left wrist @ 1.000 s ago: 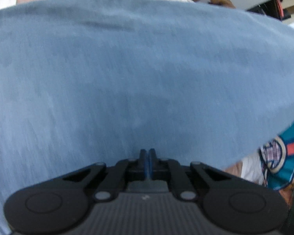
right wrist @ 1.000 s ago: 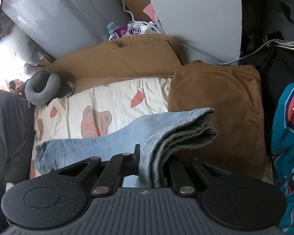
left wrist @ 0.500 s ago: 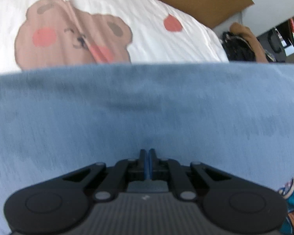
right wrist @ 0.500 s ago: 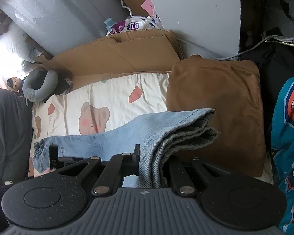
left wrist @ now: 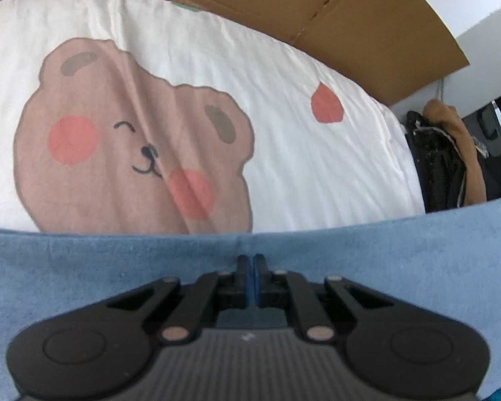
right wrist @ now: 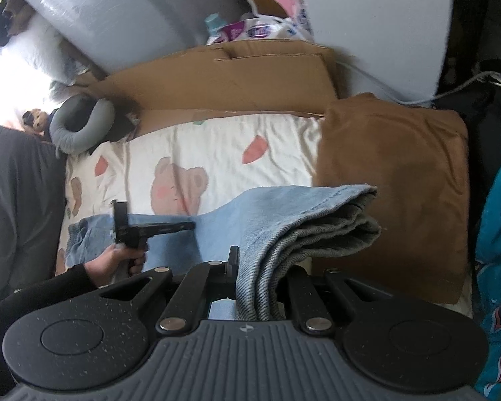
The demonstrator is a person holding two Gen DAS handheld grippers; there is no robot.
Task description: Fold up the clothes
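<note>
Light blue jeans (right wrist: pixel 284 207) lie across the bear-print sheet (right wrist: pixel 217 153), their legs folded back into a thick bundle. My right gripper (right wrist: pixel 260 267) is shut on that bundle and holds it a little above the bed; its right finger is hidden by denim. In the right wrist view a hand holds my left gripper (right wrist: pixel 183 225) over the waist half of the jeans. From the left wrist view, the left gripper (left wrist: pixel 251 260) is shut, its tips over the flat denim (left wrist: pixel 384 254) near its far edge. Whether it pinches any cloth is unclear.
A folded brown garment (right wrist: pixel 394 173) lies right of the jeans, and a teal printed garment (right wrist: pixel 497 234) at the far right. Flattened cardboard (right wrist: pixel 233 77) lines the bed's far side. A grey neck pillow (right wrist: pixel 80 123) and dark cloth (right wrist: pixel 16 183) sit at the left.
My left gripper has slid along the jeans toward the right and now shows in the right wrist view. Its own view shows less denim and more sheet. The right gripper keeps its grip.
</note>
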